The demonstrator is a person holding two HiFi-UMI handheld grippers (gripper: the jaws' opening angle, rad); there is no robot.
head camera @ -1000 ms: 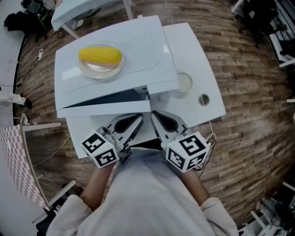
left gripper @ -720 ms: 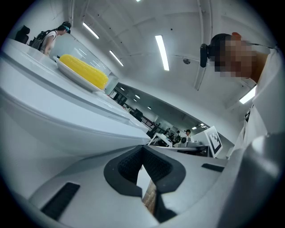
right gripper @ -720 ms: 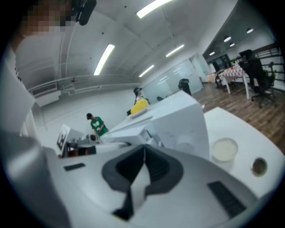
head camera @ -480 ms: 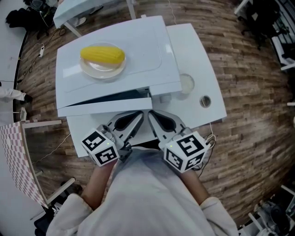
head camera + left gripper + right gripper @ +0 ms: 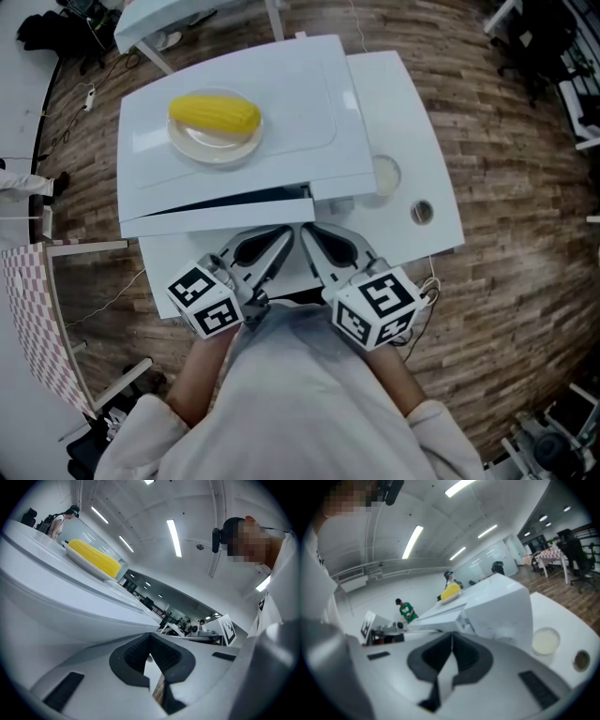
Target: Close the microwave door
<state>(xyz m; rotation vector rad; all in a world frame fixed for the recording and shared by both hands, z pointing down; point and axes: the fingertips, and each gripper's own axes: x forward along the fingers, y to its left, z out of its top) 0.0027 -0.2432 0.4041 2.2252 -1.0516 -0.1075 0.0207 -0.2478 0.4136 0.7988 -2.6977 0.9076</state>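
Note:
A white microwave stands on a white table. Its door faces me and is slightly ajar, with a dark gap along its top edge. On the microwave's top lies a yellow corn cob on a pale plate. My left gripper and right gripper sit side by side just below the door's right end, both shut and empty. The left gripper view has its jaws under the microwave's edge, the corn above. The right gripper view shows the shut tips before the microwave body.
To the right of the microwave a round whitish dish and a small round metal piece lie on the table. A wooden floor surrounds the table. A checked panel stands at the left. People are in the far background.
The head view has shifted a little. The right gripper has edged slightly left, closer to the left one. The door's gap looks the same.

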